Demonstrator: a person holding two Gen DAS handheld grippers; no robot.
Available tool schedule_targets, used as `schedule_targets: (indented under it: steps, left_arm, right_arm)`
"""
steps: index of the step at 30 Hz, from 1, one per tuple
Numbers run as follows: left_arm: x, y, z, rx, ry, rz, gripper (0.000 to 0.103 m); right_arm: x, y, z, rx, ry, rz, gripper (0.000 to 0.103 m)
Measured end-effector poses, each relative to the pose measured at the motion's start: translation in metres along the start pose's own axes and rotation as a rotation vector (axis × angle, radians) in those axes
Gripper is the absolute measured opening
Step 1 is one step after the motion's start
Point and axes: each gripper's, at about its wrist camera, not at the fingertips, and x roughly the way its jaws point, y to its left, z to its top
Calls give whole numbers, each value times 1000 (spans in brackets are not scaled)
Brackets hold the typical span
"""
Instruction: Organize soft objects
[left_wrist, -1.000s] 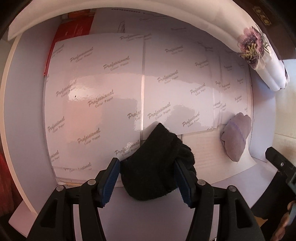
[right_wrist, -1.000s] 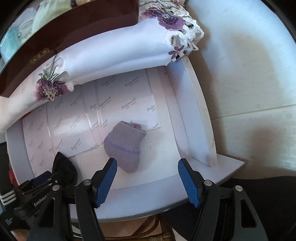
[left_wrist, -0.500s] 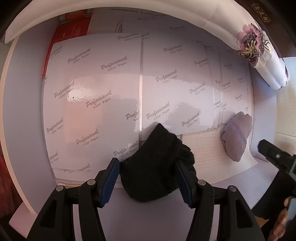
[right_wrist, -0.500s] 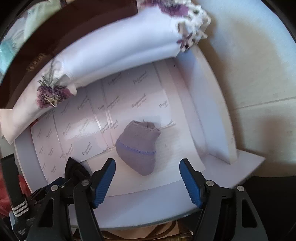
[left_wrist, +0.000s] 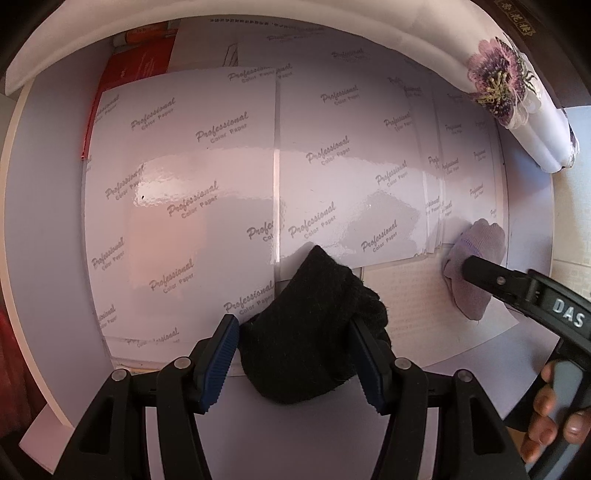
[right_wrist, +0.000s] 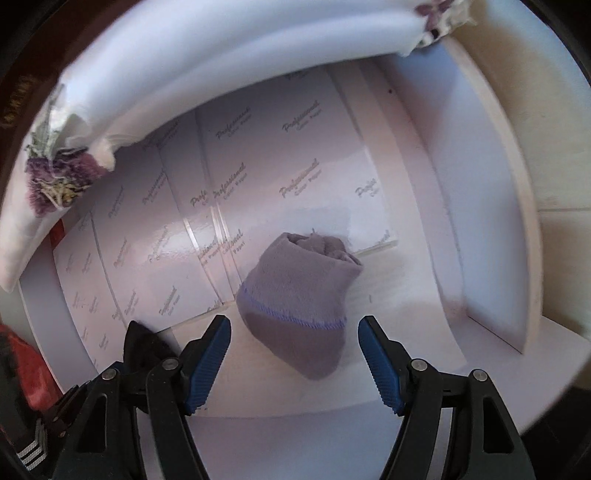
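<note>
The left gripper has its jaws pinching a rolled black sock on both sides, low in its view at about 6 o'clock. The right gripper has its jaws spread wide, with a rolled purple sock sitting between them but not touching either blue pad. Both socks lie inside a white drawer lined with shiny paper sheets, the purple one toward 3 o'clock from the black one. A white cloth with purple flowers hangs over the drawer's far edge at 1 o'clock. The purple sock sits nearer the left pad, so I think one pad could push it first and roll it away on the slick paper. The black roll might also come undone if the pinch is too light.
</note>
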Motion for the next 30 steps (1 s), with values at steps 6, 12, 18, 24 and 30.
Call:
schedule_targets:
  steps: [6, 12, 18, 24, 30]
  left_arm:
    - [3, -5, 1, 17, 0, 1, 62]
    - [5, -19, -2, 71, -9, 23, 55]
    - [1, -24, -4, 105, -28, 19, 48]
    - [-1, -23, -5, 100, -30, 13, 48]
    - [-3, -25, -6, 112, -32, 24, 48]
  right_arm:
    - [20, 12, 2, -94, 13, -54, 58]
    - [20, 29, -2, -180, -7, -106, 56]
    - [9, 56, -12, -243, -50, -147, 54]
    - [-35, 76, -21, -289, -139, -72, 54]
    - [-80, 93, -32, -345, -213, 2, 54]
